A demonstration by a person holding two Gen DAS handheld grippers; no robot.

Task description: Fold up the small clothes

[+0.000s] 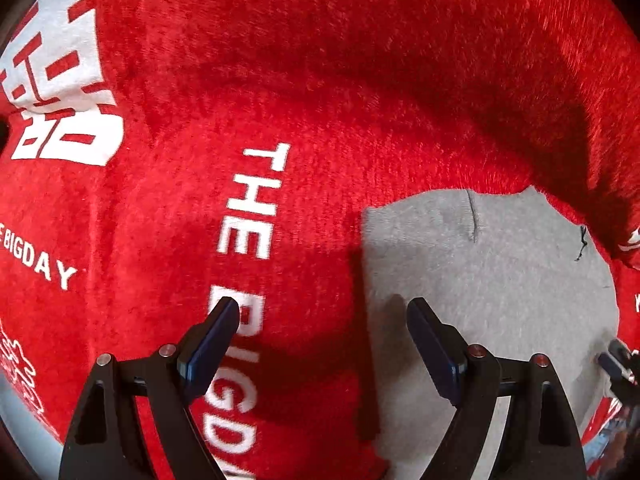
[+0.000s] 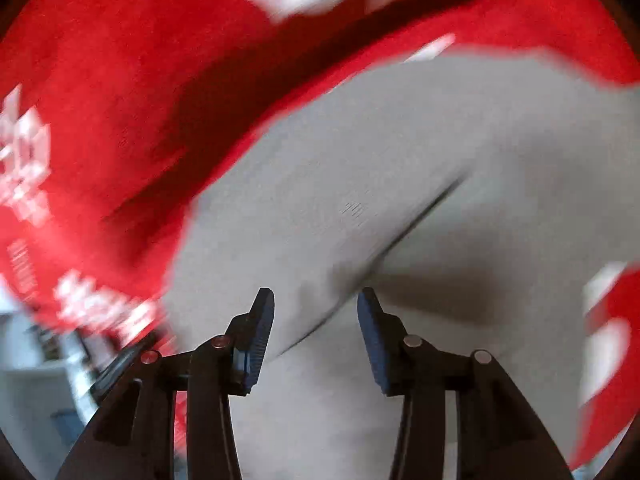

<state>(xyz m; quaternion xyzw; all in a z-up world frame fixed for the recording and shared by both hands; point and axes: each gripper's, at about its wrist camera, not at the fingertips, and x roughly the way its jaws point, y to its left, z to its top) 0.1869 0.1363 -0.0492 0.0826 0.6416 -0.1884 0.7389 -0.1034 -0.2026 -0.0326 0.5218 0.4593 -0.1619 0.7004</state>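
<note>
A small grey garment [image 1: 480, 280] lies flat on a red cloth [image 1: 280, 100] with white lettering. In the left wrist view my left gripper [image 1: 323, 306] is open and empty, hovering over the garment's left edge, one finger over the red cloth and the other over the grey fabric. In the blurred right wrist view my right gripper [image 2: 316, 298] is open and empty just above the grey garment [image 2: 400, 152], close to a raised fold or crease [image 2: 404, 236] that runs diagonally across it.
The red cloth [image 2: 120, 80] covers the whole surface around the garment. The tip of the other gripper [image 1: 618, 360] shows at the right edge of the left wrist view. The table's edge and a pale room [image 2: 32, 380] show at lower left.
</note>
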